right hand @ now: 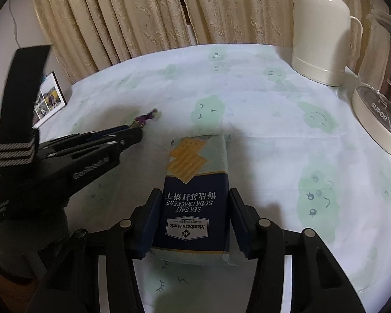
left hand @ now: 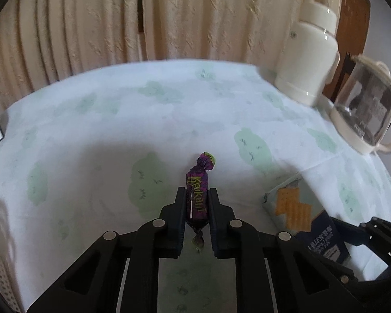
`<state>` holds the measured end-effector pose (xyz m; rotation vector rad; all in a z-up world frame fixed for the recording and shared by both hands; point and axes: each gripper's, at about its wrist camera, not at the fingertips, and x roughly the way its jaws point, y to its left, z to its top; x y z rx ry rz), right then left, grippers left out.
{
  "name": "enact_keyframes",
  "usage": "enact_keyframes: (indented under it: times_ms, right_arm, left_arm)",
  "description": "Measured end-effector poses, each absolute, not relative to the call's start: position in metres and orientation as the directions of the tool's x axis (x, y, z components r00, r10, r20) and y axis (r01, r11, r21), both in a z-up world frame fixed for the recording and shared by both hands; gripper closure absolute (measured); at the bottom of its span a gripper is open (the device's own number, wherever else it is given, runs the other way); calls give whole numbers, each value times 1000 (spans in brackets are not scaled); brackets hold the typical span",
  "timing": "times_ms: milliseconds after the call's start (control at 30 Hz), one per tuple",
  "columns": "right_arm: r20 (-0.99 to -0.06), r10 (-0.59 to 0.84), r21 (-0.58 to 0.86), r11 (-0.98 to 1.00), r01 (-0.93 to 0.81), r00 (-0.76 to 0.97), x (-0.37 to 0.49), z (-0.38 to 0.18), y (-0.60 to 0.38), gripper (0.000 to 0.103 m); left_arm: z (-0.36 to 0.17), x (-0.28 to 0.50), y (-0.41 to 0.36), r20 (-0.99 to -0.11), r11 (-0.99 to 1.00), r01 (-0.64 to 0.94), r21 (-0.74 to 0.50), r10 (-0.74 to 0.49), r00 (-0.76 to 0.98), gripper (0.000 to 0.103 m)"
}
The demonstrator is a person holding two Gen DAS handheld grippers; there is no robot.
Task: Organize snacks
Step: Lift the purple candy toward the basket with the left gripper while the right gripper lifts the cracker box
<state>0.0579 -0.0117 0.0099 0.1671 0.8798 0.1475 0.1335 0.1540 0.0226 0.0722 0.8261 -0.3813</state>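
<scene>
- While pinched between left claw [left hand: 195,206] fingers, purple candy [left hand: 197,198] pointing forward, above surface [left hand: 91,130].
- Right claw [right hand: 193,214] pressed against cracker packet [right hand: 195,193] sides; packet's far end extending forward past fingertips.

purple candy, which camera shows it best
The left wrist view: the purple candy sits front and centre, clamped between the left gripper's fingers, wrapper lettering readable. In the right wrist view it is only a small, blurred purple scrap at the left gripper's tip, beyond the cracker pack.
</scene>
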Motion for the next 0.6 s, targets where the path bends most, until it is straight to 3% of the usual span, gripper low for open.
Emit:
enact_keyframes:
  times_ms: [300, 400, 600]
  right_arm:
    - [-699, 318, 334, 937, -100, 641, 55, 18, -19, 58]
    - [-684, 325, 343, 933, -106, 654, 51, 21, -19, 73]
    - [-681, 304, 330, 940, -92, 666, 52, 21, -19, 70]
  left_arm:
    - [53, 105, 177, -651, 950, 294, -102, -288, 702, 87]
    - [59, 96, 186, -637, 958, 265, -110, -273, 721, 87]
    - [67, 81, 200, -615, 965, 233, -118, -255, 746, 87]
